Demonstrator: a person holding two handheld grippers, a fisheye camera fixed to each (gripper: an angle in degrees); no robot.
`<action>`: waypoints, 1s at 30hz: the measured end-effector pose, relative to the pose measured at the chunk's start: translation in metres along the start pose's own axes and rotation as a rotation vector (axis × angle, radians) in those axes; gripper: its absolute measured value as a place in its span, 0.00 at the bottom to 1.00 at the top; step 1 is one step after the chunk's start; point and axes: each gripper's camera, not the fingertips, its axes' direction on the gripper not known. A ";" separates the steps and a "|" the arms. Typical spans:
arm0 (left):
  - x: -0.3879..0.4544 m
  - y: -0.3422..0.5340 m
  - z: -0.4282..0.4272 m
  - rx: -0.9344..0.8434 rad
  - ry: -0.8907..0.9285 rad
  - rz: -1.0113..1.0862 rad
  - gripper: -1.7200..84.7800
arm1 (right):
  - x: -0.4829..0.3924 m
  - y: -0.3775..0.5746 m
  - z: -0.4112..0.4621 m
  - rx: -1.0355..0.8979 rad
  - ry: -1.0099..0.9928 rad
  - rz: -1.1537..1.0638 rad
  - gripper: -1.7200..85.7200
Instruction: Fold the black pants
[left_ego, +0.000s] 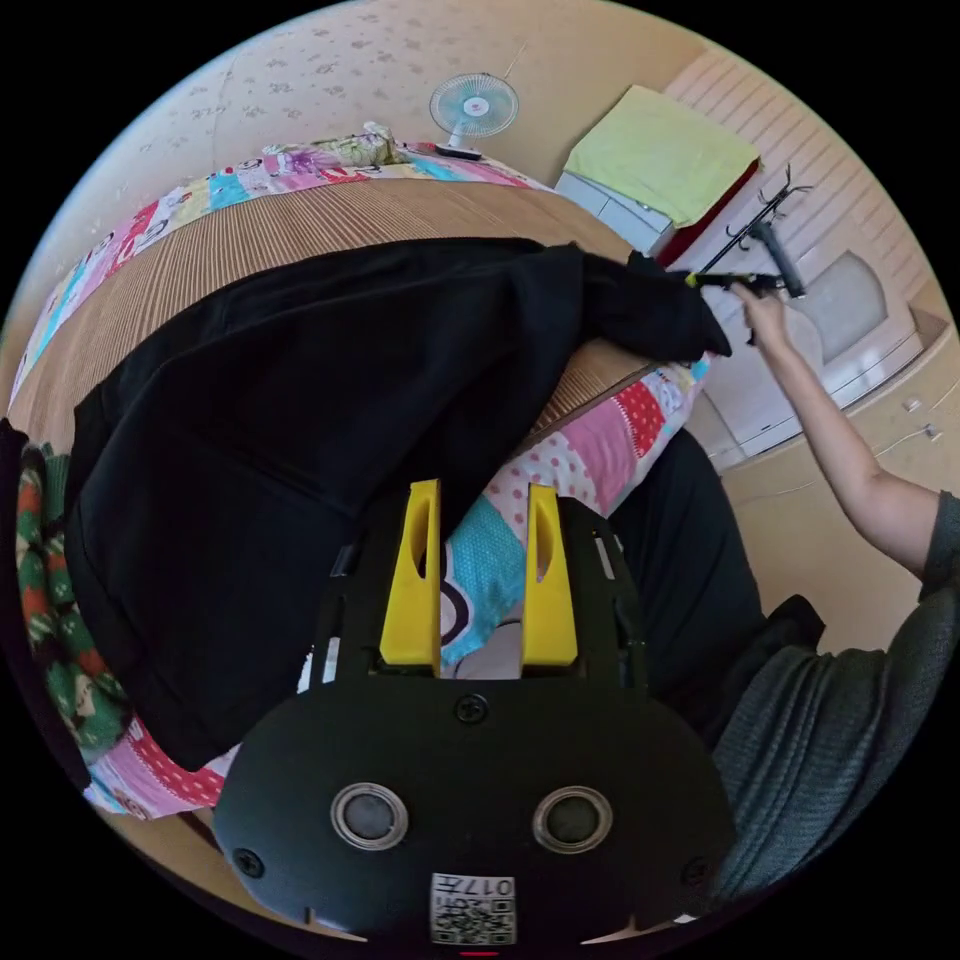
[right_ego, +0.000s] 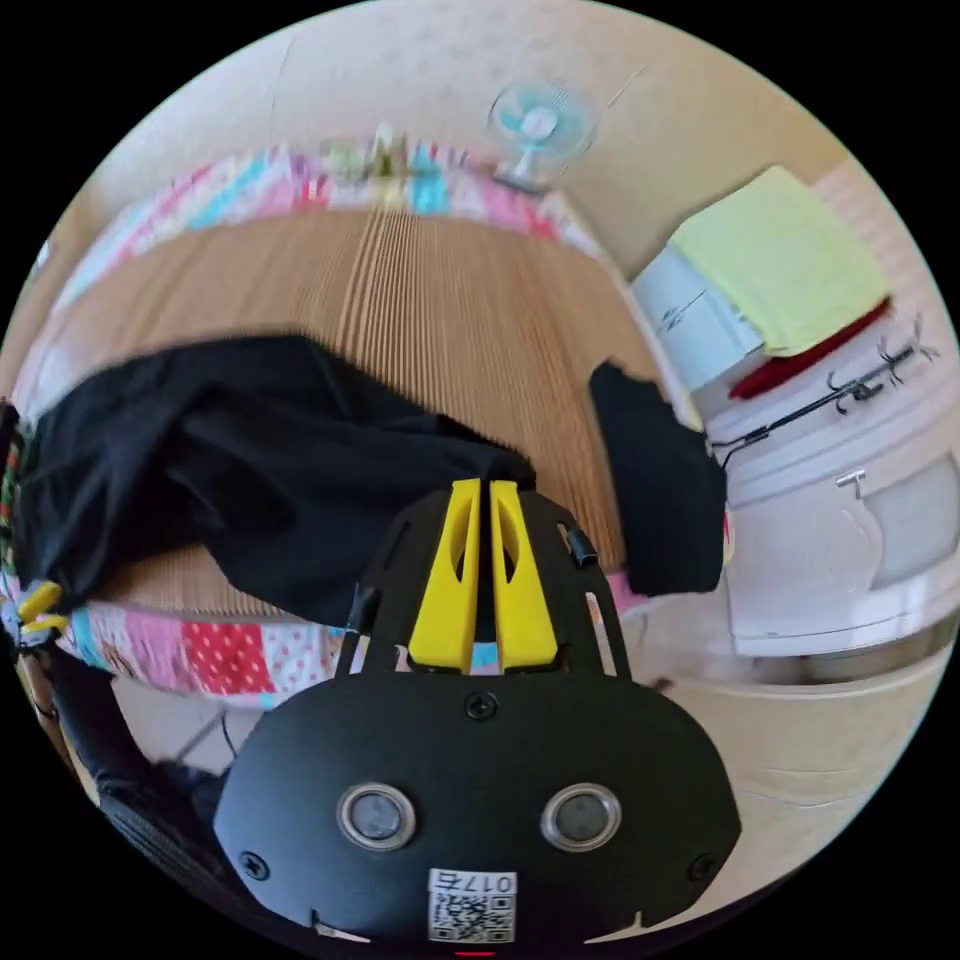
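The black pants (left_ego: 300, 420) lie spread across a brown ribbed mat (left_ego: 300, 225) on the bed. My left gripper (left_ego: 482, 492) hovers at the pants' near edge, open, with the quilt showing between its jaws. The right gripper (left_ego: 745, 282), held in a hand, pinches one end of the pants at the bed's far corner. In the right gripper view its jaws (right_ego: 480, 487) stand closed on a bunched fold of the pants (right_ego: 260, 470). Another black flap (right_ego: 655, 480) hangs to the right of them. The left gripper's yellow fingertips (right_ego: 35, 610) peek in at the far left.
A patchwork quilt (left_ego: 610, 430) covers the bed's edge. A small fan (left_ego: 474, 105) stands at the far side. A white cabinet (left_ego: 615, 210) with a yellow-green cloth (left_ego: 665, 150) is beside the bed. A green-and-red cloth (left_ego: 55, 600) lies left. The person's arm (left_ego: 840, 450) reaches across.
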 end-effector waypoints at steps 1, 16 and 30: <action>0.006 -0.003 0.010 -0.020 -0.047 0.013 0.16 | 0.018 0.015 -0.032 0.151 -0.065 0.056 0.05; -0.044 0.093 -0.073 0.051 0.356 0.136 0.02 | 0.149 0.380 0.065 0.147 -1.040 1.090 0.19; -0.162 0.259 -0.121 0.591 0.093 -1.006 0.19 | 0.187 0.259 0.065 0.016 -0.855 1.006 0.07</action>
